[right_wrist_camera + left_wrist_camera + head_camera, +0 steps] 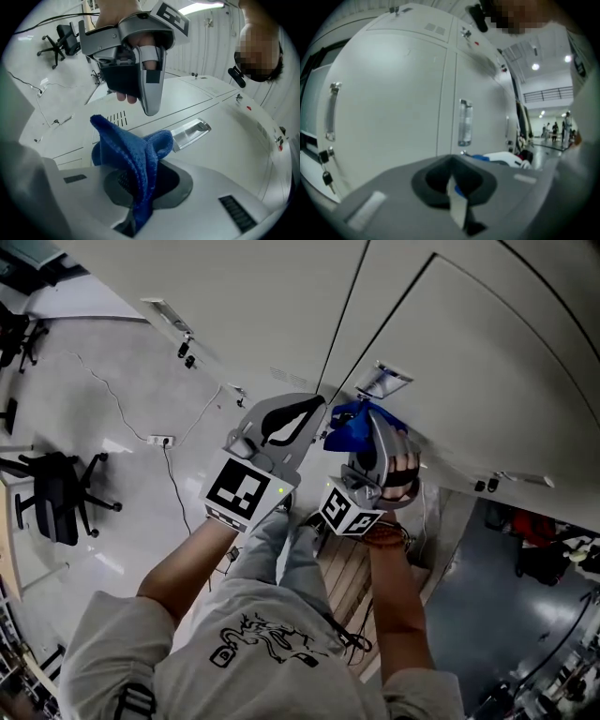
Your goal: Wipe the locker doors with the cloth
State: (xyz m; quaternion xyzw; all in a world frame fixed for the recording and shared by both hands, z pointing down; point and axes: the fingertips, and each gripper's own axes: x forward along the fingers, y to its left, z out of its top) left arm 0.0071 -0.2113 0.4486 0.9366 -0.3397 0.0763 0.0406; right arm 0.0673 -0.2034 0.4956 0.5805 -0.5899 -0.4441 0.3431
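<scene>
Black office chair (56, 495), power strip (161, 440) with cable (174, 486), hanging keys (327, 178)

There are two tools: the left tool (457, 206) and the right tool (136, 206). One blue cloth (133, 154) is seen. The left gripper view shows two locker doors (389, 103) nearest, with two handles (465, 123) in plain sight. The right gripper view shows one office chair (61, 44).

Right gripper view: cloth (136, 159) lower end buried inside right gripper (140, 213), extent unseen. Head view: cloth mostly behind that gripper's body, contact with locker door (469, 371) not visible. Left gripper view: people (555, 130) at 3 o'clock too small to tell; key (327, 178) at 8 o'clock blurred; door edges cut off at the view's rim.
</scene>
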